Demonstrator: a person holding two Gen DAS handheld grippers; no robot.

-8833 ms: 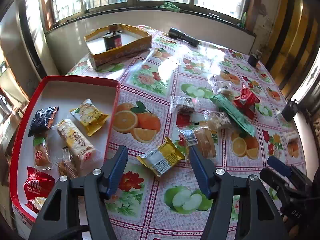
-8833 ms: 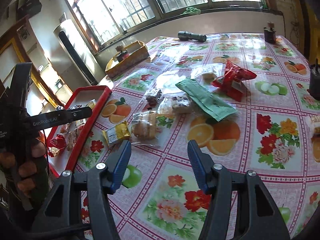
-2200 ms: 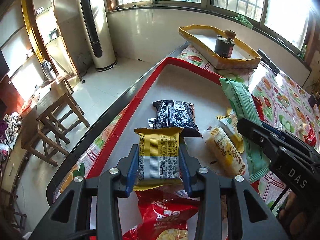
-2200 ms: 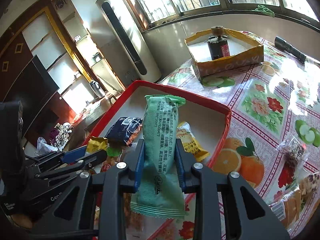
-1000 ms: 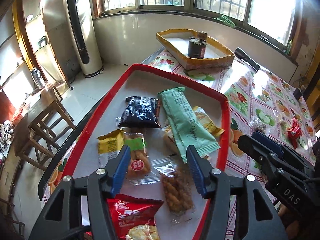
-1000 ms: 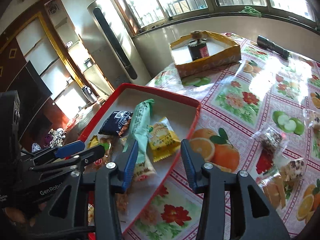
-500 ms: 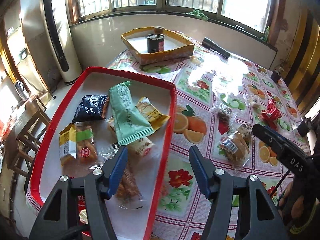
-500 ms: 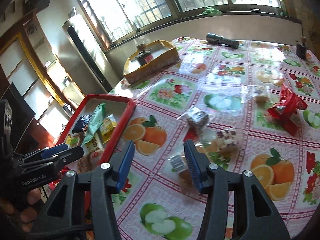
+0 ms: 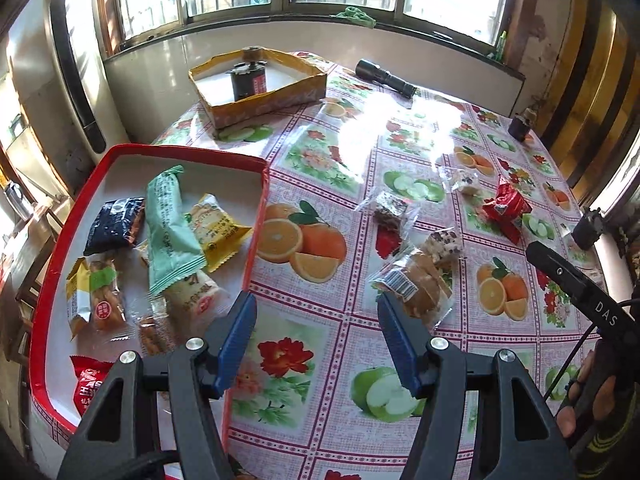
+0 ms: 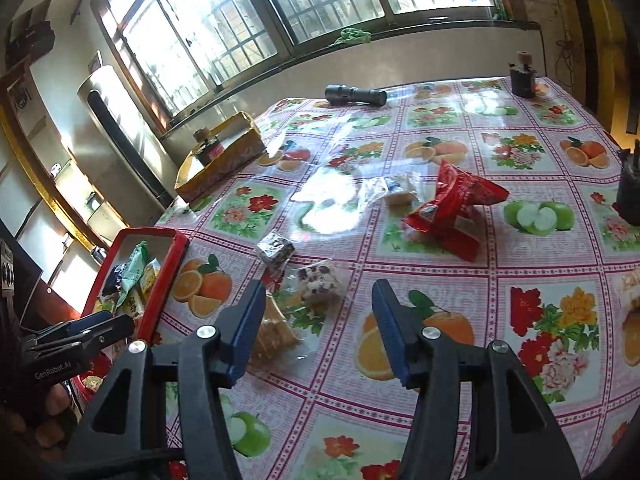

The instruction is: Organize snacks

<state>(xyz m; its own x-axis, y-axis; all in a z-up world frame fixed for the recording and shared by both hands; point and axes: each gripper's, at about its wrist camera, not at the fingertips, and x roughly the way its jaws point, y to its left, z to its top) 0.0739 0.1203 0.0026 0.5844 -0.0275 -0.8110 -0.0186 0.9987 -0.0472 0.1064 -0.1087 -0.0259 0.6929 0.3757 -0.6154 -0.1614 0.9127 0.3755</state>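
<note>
Red tray [image 9: 262,184] at table's [image 9: 320,160] left edge: green packet [image 9: 168,236] lies inside, long axis running near-to-far, far end tipped slightly right; black packet [image 9: 116,230] on its left, yellow packet [image 9: 218,230] on its right. Loose on the table, apart from the tray: clear biscuit bag [image 9: 418,284], nut bar [image 9: 444,242], red packet [image 10: 452,204]. Left claw [image 9: 316,338]: open, empty, above the tray's right rim. Right claw [image 10: 318,324]: open, empty, over the biscuit bag.

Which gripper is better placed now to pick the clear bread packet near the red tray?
Left gripper: open, the bread packet lies just past its right fingertip. Right gripper is open too, but its left finger covers the packet.
</note>
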